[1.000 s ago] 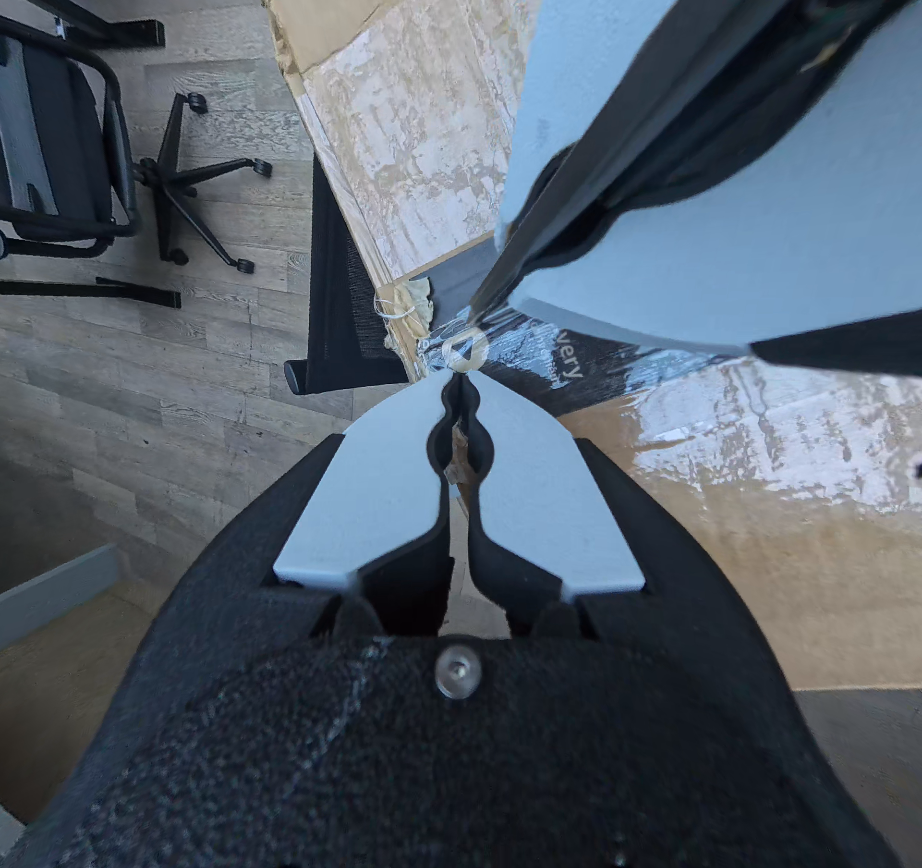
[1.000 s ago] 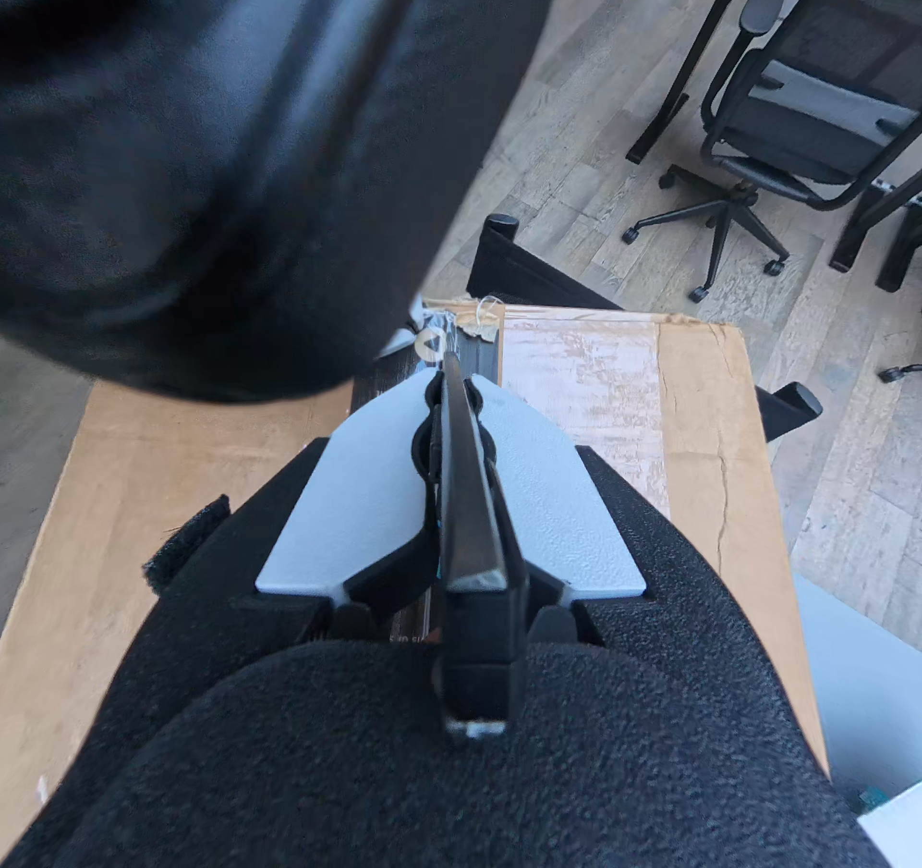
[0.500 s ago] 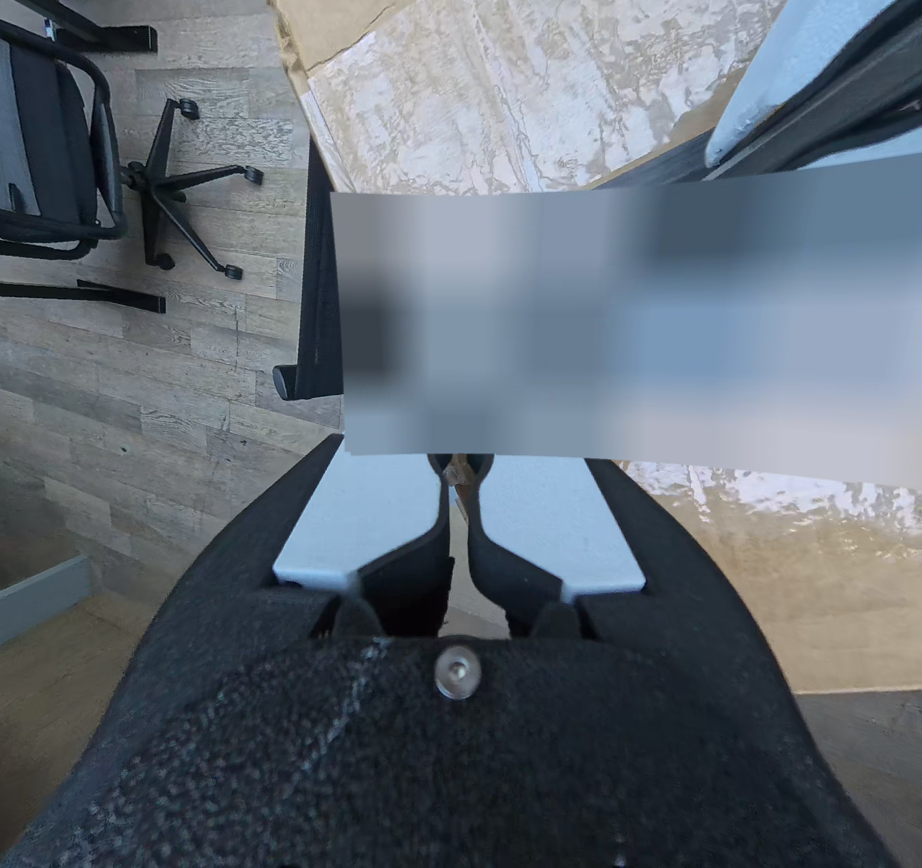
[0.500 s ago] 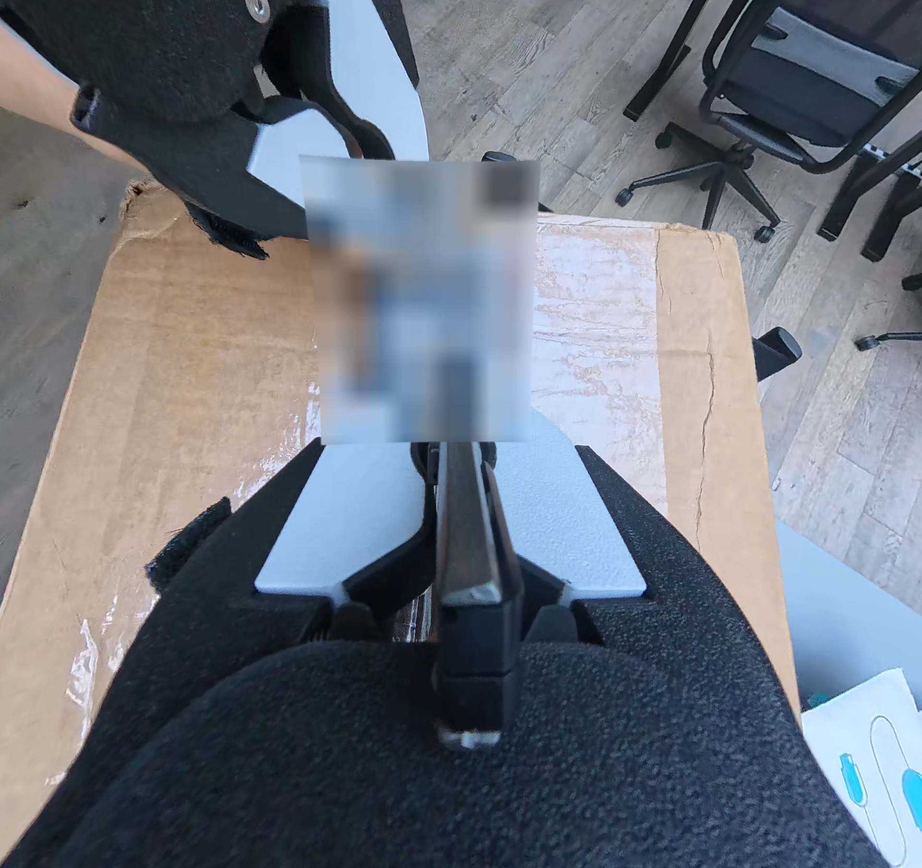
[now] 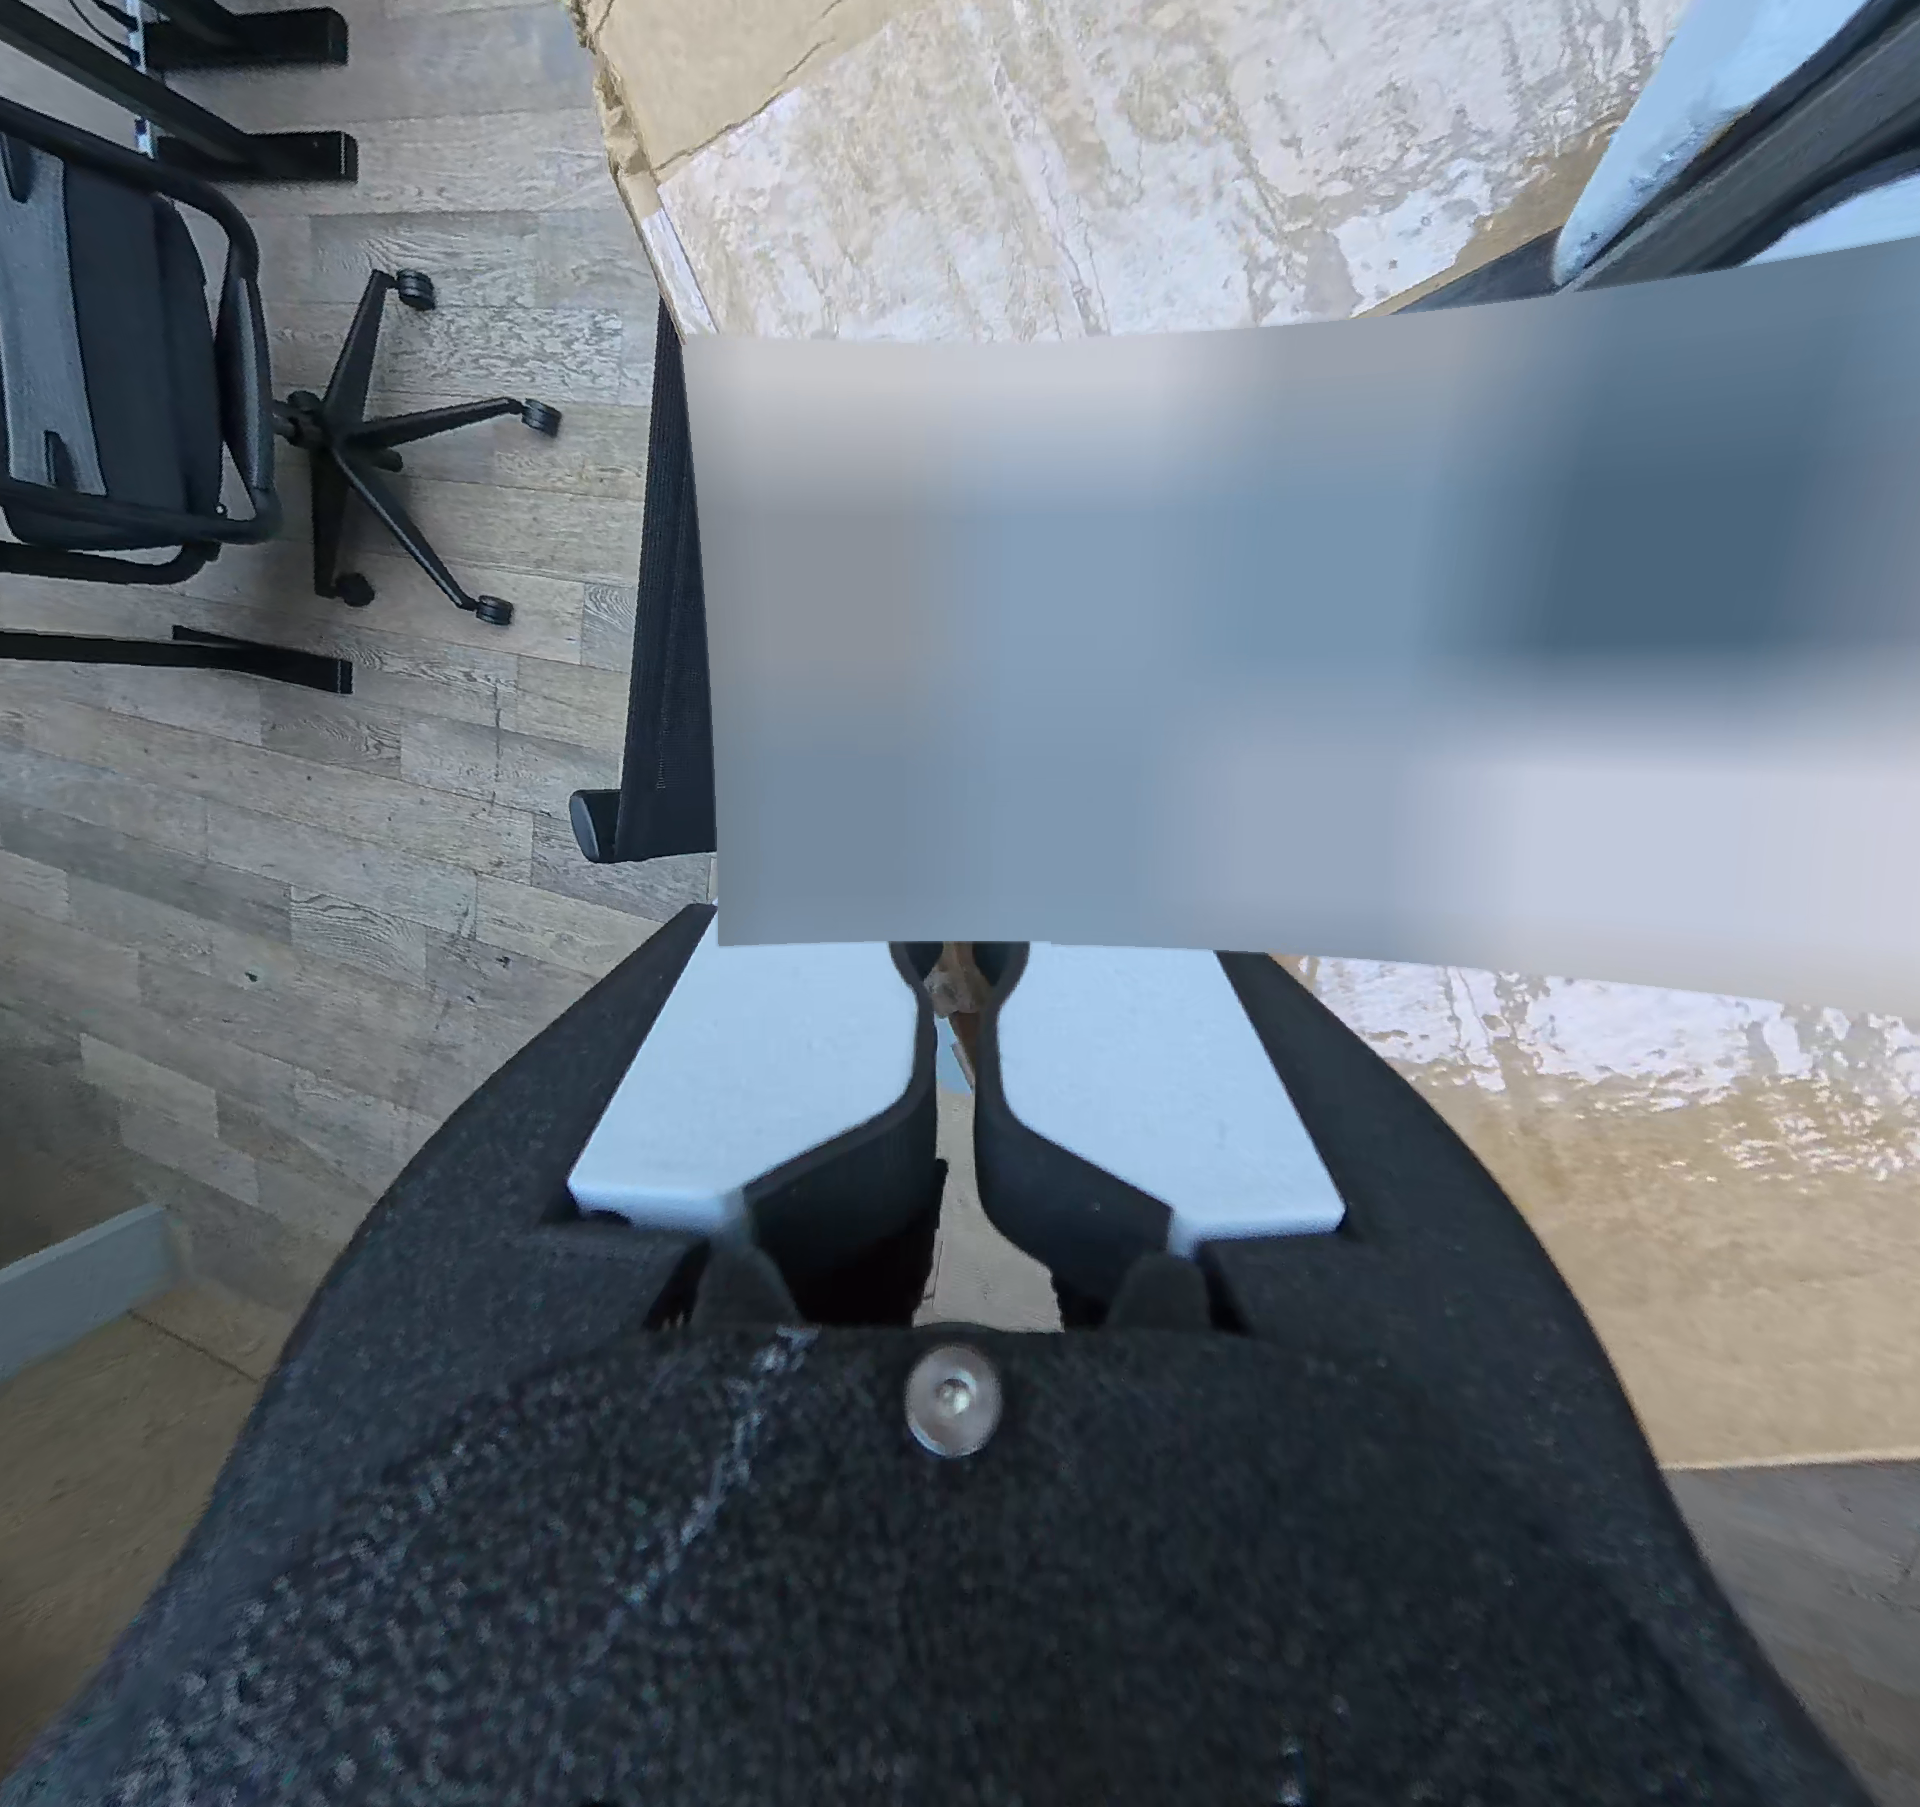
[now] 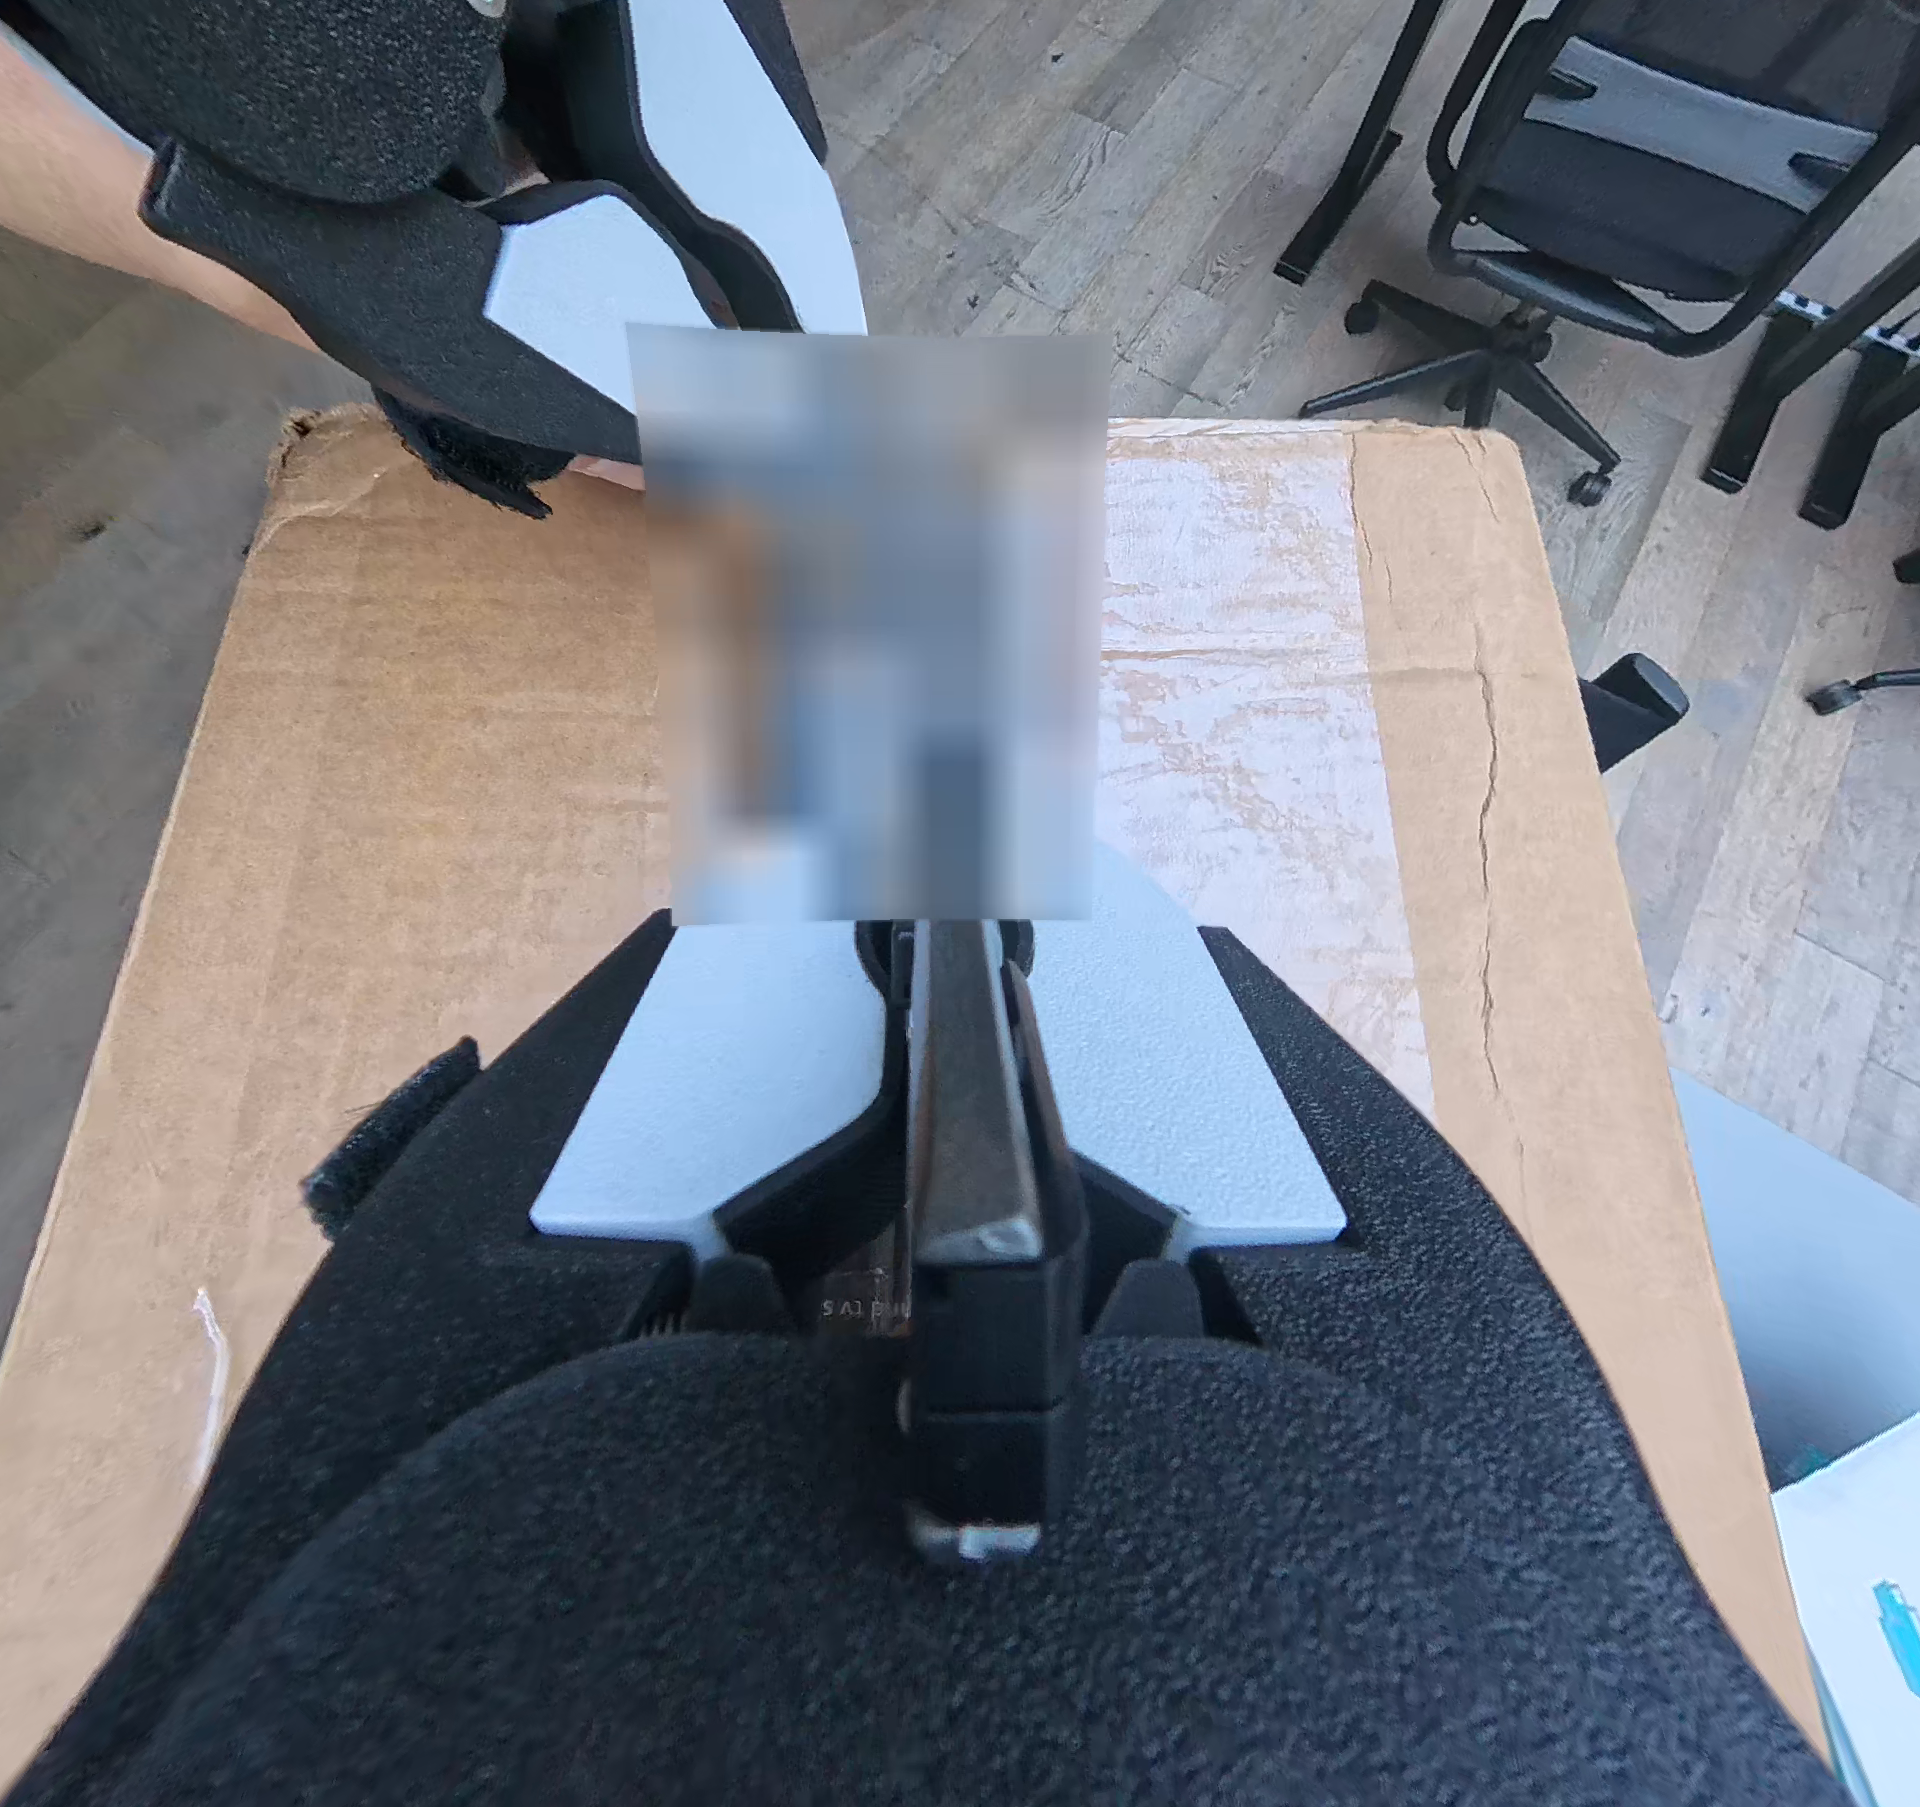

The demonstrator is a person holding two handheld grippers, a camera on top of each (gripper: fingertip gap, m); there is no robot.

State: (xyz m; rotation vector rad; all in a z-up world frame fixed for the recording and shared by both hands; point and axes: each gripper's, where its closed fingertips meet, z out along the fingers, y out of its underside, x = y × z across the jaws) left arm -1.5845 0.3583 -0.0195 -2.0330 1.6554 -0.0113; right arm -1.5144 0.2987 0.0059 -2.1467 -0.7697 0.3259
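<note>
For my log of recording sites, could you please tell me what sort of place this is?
Probably an office: wheeled chairs and black desk legs stand on grey wood-look flooring, around a taped cardboard box.

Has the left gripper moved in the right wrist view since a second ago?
Yes. The left gripper has pulled back to the upper left, baring much more of the cardboard box it had covered.

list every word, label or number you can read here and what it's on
Tiny pale print beside the dark flat metal tool: partly hidden, not quoted here.
White sheet with blue drawings: no readable words.
Brown cardboard box: nothing legible; a blur patch masks its middle.
</note>
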